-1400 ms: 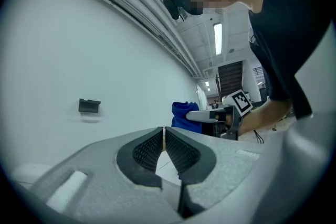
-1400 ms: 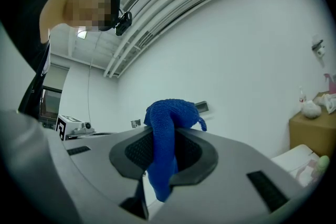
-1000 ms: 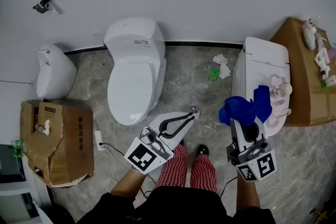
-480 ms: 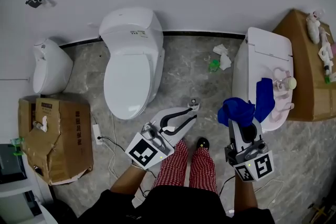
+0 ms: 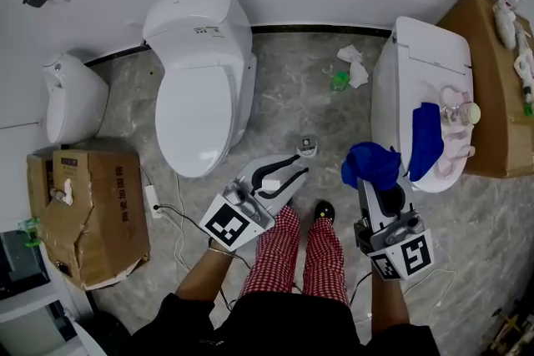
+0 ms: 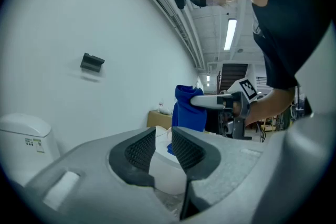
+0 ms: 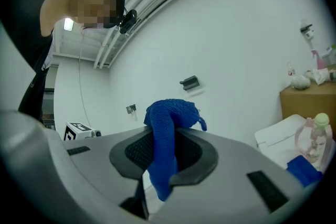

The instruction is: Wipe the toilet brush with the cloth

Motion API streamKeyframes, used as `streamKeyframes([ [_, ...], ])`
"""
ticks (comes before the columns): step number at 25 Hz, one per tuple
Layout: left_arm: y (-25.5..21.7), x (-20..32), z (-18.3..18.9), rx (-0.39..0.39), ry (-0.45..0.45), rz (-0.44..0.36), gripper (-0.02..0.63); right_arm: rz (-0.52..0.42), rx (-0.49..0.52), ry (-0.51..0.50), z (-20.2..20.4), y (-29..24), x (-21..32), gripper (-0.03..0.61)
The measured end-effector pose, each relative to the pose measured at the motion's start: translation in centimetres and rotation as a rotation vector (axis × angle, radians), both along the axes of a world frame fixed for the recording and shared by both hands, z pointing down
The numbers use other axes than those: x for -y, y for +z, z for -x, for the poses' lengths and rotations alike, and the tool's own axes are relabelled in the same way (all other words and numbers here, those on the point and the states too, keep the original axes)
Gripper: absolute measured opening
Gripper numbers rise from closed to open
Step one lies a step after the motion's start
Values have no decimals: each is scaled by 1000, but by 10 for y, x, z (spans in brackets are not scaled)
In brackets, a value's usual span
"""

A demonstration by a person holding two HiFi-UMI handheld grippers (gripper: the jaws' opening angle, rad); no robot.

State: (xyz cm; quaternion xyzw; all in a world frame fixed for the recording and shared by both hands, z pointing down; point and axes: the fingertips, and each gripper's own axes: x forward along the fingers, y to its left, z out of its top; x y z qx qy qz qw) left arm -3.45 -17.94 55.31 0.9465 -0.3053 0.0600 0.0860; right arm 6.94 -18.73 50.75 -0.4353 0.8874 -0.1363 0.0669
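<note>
My left gripper (image 5: 294,165) hangs low over the floor. Its jaws have just been opening and stand a little apart with nothing between them (image 6: 163,147). Just beyond its tips a small round white-and-dark thing (image 5: 307,146) stands on the floor; it may be the toilet brush seen end-on, but I cannot tell. My right gripper (image 5: 373,179) is shut on a bunched blue cloth (image 5: 370,163), which drapes over its jaws (image 7: 164,139). In the left gripper view that cloth (image 6: 187,107) hangs off the right gripper. A second blue cloth (image 5: 426,139) lies on the right-hand toilet.
A white toilet (image 5: 196,71) stands at the back left and another (image 5: 417,54) at the right, with a pink bottle (image 5: 463,114) on it. Cardboard boxes (image 5: 88,213) (image 5: 488,71) flank the floor. Crumpled tissue (image 5: 355,72) and a power strip (image 5: 154,200) lie on the tiles.
Both grippers have sunk toward the floor. The left jaws, shut a second ago, now stand slightly apart. The right gripper still holds the blue cloth.
</note>
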Motion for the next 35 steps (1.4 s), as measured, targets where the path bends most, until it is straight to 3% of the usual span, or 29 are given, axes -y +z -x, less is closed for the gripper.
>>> streamKeyframes([
  [10,59,5,-3,37,17,84,110,40,32,30,-4,32,5,83],
  [23,129,29,-11,70,18,130,150,82,49,42,-4,79,13,81],
  [31,177,31,-20,162,119,142,169,79,13,51,-11,97,19,81],
  [35,202,37,-19,187,121,178,176,94,8,55,-14,108,20,81],
])
